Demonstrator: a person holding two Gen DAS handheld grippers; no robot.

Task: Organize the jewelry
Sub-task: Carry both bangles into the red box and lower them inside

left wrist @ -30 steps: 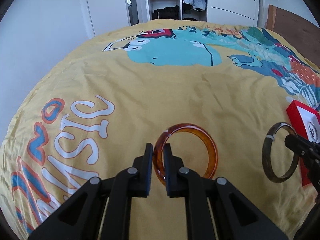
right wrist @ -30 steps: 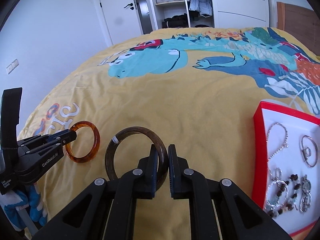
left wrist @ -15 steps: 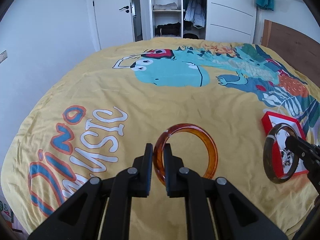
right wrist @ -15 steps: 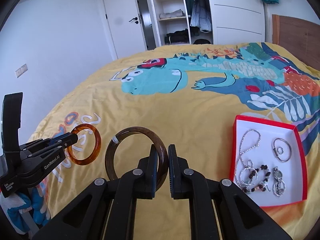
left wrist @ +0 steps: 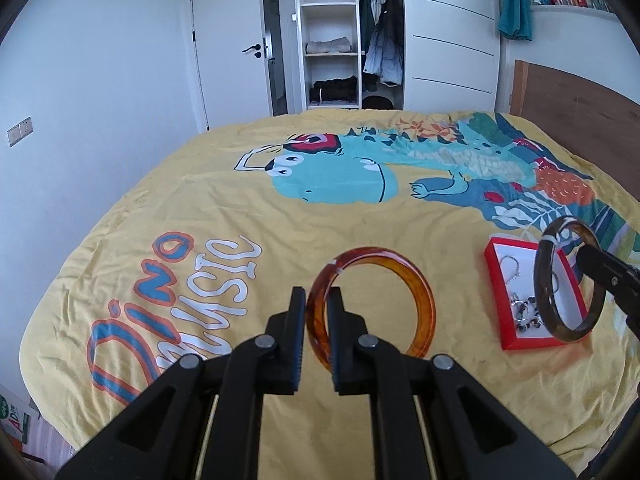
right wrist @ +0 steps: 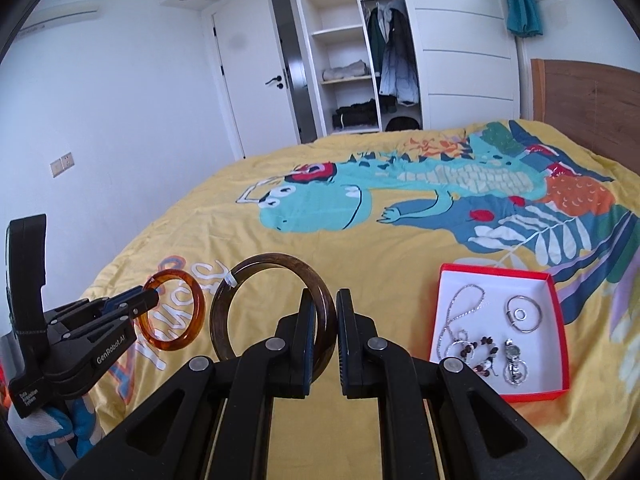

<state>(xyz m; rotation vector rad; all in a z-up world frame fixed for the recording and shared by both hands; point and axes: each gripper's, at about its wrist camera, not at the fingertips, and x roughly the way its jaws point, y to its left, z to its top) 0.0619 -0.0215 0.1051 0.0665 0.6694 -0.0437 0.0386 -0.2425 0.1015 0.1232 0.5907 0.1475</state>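
Left gripper [left wrist: 317, 340]: pinched on the near-left rim of the amber bangle [left wrist: 416, 296], held up in the air above the bed.
Right gripper [right wrist: 322, 344]: clamped on the right rim of the dark brown bangle [right wrist: 256, 264], also aloft, left of the red tray [right wrist: 560, 320].
Tray contents: a silver chain [right wrist: 460, 304], a hoop ring [right wrist: 524, 314], a beaded bracelet [right wrist: 478, 350], all on the white lining.
Risk, slip: both bangles look hard and glossy and are held at one point only; a jolt could swing one out of its fingers.
Risk, collision: the two bangles hang near each other; moving both toward the tray together could knock them.
Risk, landing: a bangle set down on the chain could tangle or scatter it.
Surface: soft, wrinkled yellow duvet [left wrist: 280, 208] with a dinosaur print; the tray may tip if pressed.
Room: white walls, a door [left wrist: 236, 40], an open wardrobe [right wrist: 360, 60], a wooden headboard [left wrist: 580, 104] far right.
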